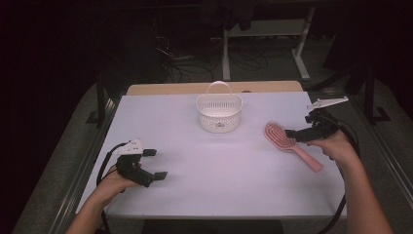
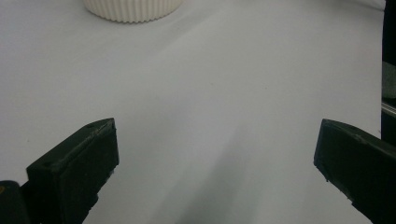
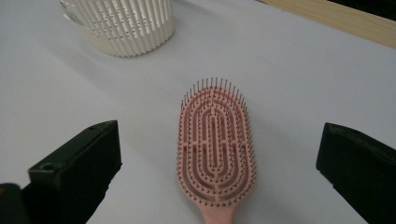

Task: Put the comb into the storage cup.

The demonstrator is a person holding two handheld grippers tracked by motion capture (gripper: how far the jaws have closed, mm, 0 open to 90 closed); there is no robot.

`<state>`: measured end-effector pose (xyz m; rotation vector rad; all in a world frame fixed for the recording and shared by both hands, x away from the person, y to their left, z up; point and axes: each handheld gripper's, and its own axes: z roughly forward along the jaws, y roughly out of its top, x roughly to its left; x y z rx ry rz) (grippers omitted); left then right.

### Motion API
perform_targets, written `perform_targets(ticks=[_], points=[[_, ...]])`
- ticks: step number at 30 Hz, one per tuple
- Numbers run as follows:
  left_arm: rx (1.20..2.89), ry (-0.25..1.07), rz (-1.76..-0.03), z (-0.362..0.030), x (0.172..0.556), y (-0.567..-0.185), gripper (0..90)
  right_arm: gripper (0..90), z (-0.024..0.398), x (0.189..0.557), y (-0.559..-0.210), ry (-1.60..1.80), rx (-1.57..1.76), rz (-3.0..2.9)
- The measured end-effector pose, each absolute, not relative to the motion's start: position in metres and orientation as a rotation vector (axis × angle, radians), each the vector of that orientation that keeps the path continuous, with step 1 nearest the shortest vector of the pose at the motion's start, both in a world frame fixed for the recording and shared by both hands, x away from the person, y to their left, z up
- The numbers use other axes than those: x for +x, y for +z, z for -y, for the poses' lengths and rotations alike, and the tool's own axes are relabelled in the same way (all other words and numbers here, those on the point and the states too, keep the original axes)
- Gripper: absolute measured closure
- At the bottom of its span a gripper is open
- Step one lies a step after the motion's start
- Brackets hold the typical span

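Between the right claw's (image 3: 217, 172) wide-apart jaws, pink hairbrush (image 3: 215, 147) bristles-up on the desk (image 3: 289, 74): likely to skid if pinched off-centre; left claw (image 2: 215, 172) likewise agape.

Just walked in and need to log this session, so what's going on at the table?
A person holds a gripper in each hand over a white table. The right gripper, jaws open, is lined up on a pink hairbrush that lies flat, bristles up, not yet gripped. A white basket stands farther back near the middle. The left gripper sits open at the near left, holding nothing.
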<state>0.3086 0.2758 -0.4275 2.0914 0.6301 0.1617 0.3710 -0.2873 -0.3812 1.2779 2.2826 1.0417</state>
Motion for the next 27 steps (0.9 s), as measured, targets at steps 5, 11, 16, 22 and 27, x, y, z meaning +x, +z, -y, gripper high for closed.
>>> perform_targets(ticks=[5,11,16,22,27], points=[[2.092,0.161,-0.629,-0.276,0.309,-0.428,0.0,0.0,0.291,0.374,-0.384,1.027,1.284,-2.307],[2.091,0.163,-0.631,-0.276,0.309,-0.428,0.0,0.0,0.292,0.377,-0.386,0.965,1.287,-2.348],[2.091,0.167,-0.632,-0.276,0.309,-0.427,0.0,0.0,0.292,0.379,-0.387,0.909,1.289,-2.385],[2.086,0.169,-0.638,-0.276,0.309,-0.427,0.0,0.0,0.291,0.38,-0.387,0.862,1.286,-2.418],[2.082,0.172,-0.642,-0.277,0.309,-0.427,0.0,0.0,0.29,0.382,-0.388,0.809,1.281,-2.443]])
